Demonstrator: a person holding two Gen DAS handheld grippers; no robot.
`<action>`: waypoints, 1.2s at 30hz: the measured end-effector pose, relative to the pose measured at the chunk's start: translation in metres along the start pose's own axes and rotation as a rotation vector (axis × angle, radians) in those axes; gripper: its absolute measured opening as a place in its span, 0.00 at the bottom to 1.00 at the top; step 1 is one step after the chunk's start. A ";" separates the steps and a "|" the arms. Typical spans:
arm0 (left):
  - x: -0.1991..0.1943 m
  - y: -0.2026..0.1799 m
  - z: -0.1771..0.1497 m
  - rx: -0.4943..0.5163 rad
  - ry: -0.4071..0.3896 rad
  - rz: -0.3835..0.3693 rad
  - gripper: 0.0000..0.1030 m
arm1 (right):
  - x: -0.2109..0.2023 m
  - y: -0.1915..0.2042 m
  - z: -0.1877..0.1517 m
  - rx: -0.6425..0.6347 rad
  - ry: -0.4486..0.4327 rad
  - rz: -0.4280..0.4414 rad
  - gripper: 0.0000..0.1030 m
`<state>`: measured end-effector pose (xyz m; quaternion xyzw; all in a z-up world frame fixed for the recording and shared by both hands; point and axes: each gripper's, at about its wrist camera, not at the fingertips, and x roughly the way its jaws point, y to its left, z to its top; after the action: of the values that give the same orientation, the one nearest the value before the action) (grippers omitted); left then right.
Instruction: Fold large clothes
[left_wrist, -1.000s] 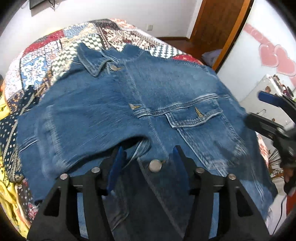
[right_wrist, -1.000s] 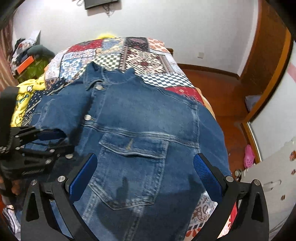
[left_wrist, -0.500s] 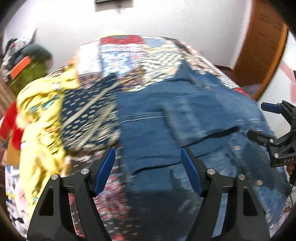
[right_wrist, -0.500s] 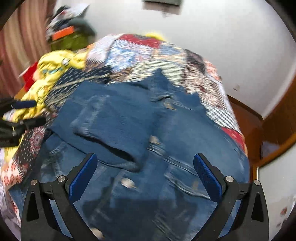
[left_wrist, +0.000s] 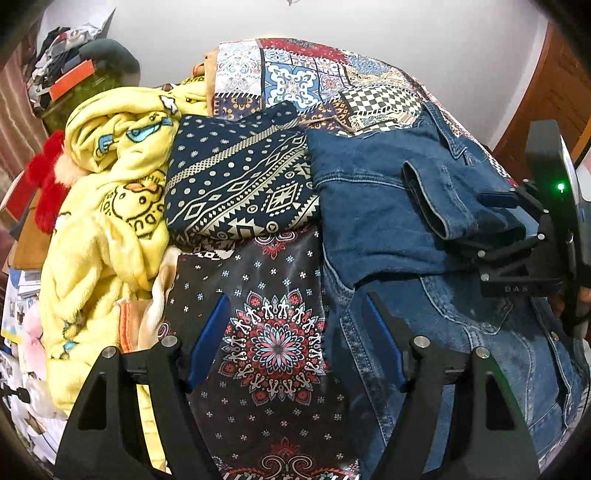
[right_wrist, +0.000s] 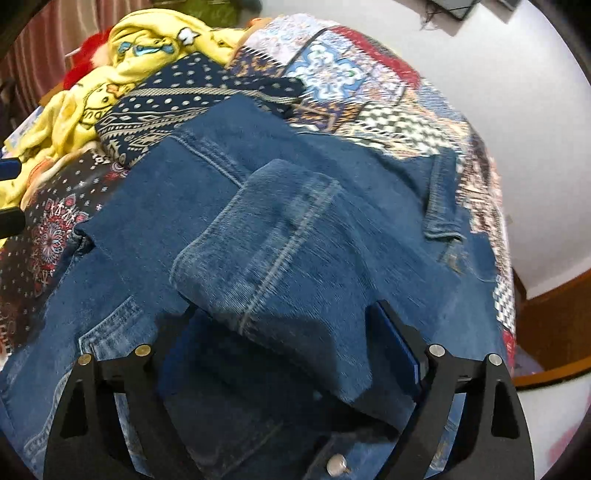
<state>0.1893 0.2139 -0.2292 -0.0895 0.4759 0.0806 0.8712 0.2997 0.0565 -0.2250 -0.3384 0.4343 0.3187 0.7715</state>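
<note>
I see the denim jacket spread on the bed, over the patchwork bedspread, with one sleeve folded across its front. My right gripper sits low over that sleeve: its jaws have just been closing, and the sleeve's cuff end lies between them, but I cannot tell whether the pads press on the cloth. In the left wrist view the right gripper shows at the right edge, at the folded sleeve. My left gripper hangs with its jaws apart and nothing between them, over a dark floral cloth just beside the jacket's edge; its blue pads are bare. A navy patterned garment lies beside the jacket's shoulder, and a yellow cartoon blanket is heaped past it.
</note>
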 end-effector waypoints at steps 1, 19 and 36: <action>0.000 0.000 0.000 -0.001 0.000 -0.001 0.70 | 0.000 0.002 0.000 0.001 -0.002 0.012 0.74; -0.011 -0.060 0.041 0.076 -0.073 -0.034 0.70 | -0.098 -0.095 -0.027 0.359 -0.297 0.064 0.12; 0.080 -0.100 0.037 0.089 0.107 -0.004 0.71 | -0.062 -0.185 -0.156 0.752 -0.201 0.085 0.11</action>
<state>0.2847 0.1294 -0.2690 -0.0557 0.5246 0.0527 0.8479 0.3485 -0.1856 -0.1857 0.0193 0.4567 0.2005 0.8665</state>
